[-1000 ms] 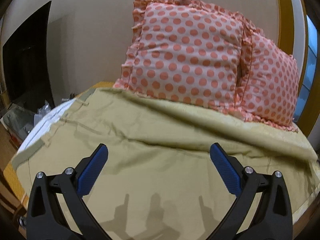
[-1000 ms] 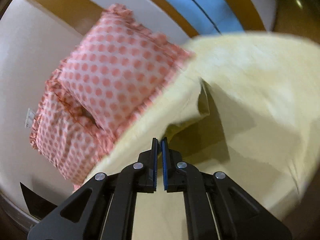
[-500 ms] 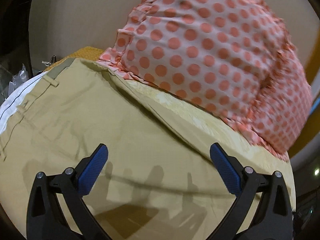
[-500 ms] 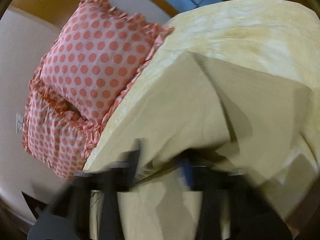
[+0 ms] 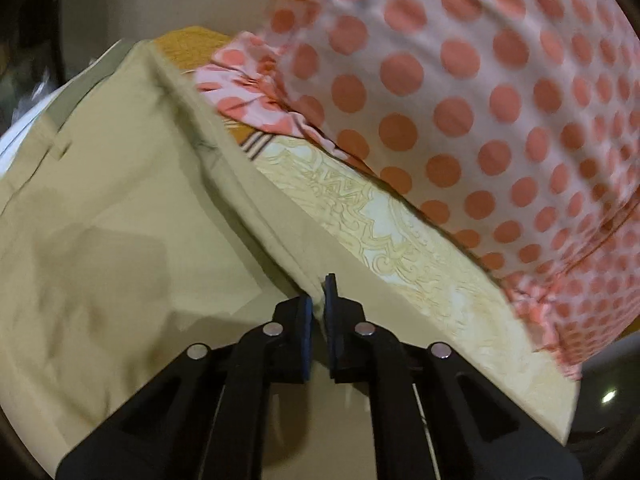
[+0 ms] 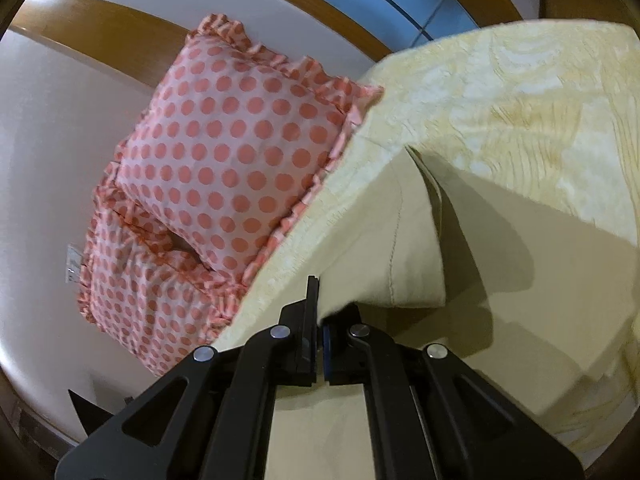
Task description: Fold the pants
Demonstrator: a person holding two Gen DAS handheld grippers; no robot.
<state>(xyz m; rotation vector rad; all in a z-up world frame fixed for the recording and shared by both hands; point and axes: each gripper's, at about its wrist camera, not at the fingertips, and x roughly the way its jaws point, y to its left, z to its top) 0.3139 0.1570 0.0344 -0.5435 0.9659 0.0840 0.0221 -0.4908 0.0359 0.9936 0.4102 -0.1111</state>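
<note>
Khaki pants (image 5: 120, 208) lie spread on a bed, waistband at the upper left of the left wrist view. My left gripper (image 5: 318, 300) is shut on the pants' far side edge, which runs as a ridge up and left from the jaws. In the right wrist view the pants (image 6: 400, 240) show a hemmed leg end lifted and folded over. My right gripper (image 6: 320, 308) is shut on that edge of the pants near the leg end.
A pale yellow patterned bedspread (image 5: 400, 232) (image 6: 520, 100) covers the bed. Two pink pillows with orange dots (image 5: 480, 100) (image 6: 232, 160) lean against the wall right beside the pants' far edge. A wooden window frame (image 6: 120, 36) is behind them.
My left gripper went from wide open above the pants to shut on their far edge, closer to the pillows. My right gripper opened briefly, then shut on the leg edge.
</note>
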